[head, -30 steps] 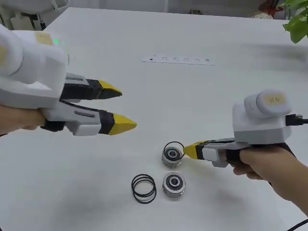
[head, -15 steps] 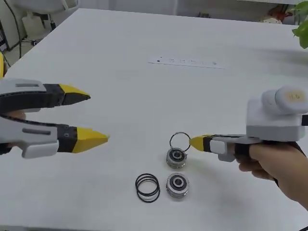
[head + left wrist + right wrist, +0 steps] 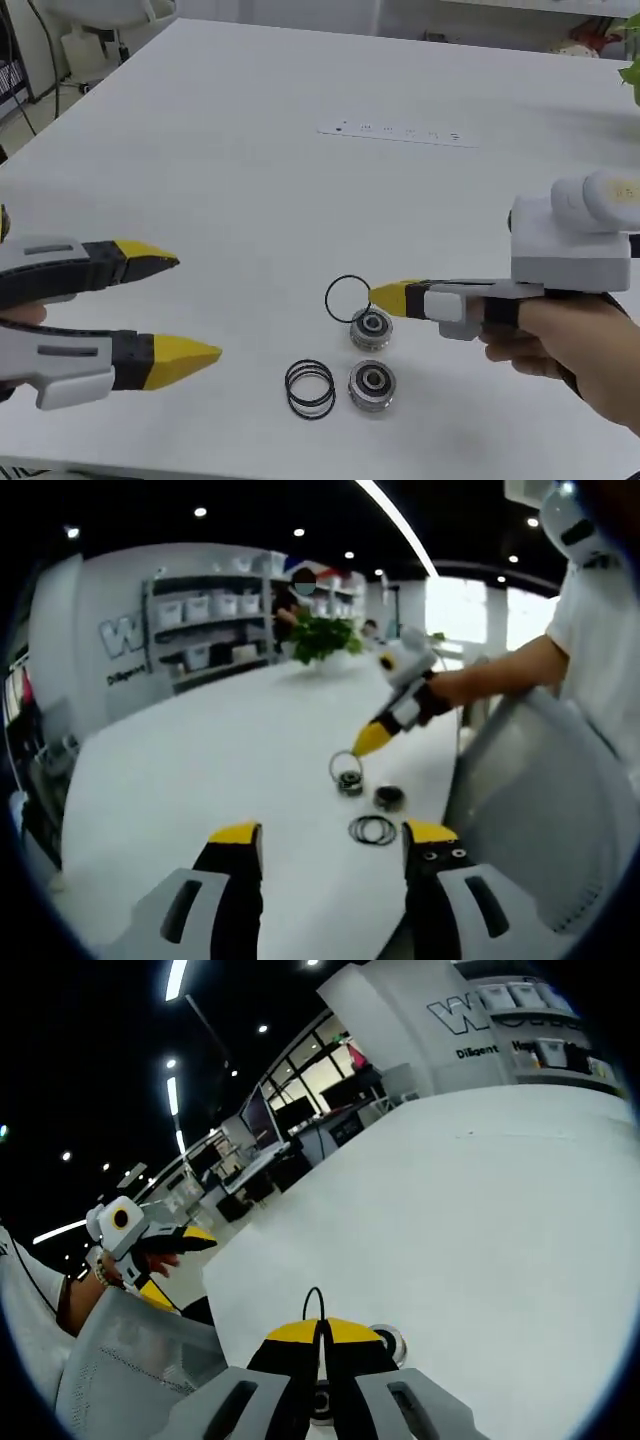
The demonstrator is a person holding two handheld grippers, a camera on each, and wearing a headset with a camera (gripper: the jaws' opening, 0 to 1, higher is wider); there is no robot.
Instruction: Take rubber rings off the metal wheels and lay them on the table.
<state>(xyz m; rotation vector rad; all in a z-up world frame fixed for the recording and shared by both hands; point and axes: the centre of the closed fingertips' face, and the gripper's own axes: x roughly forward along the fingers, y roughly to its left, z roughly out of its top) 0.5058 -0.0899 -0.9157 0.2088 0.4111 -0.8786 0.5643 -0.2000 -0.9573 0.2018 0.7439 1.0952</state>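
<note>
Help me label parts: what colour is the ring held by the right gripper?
Black; the ring shows best in head view.

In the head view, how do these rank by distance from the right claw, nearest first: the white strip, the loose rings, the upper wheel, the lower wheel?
1. Upper wheel, just below the right claw.
2. Lower wheel, toward the near table edge.
3. Loose rings, left of the lower wheel.
4. White strip, far across the table.
</note>
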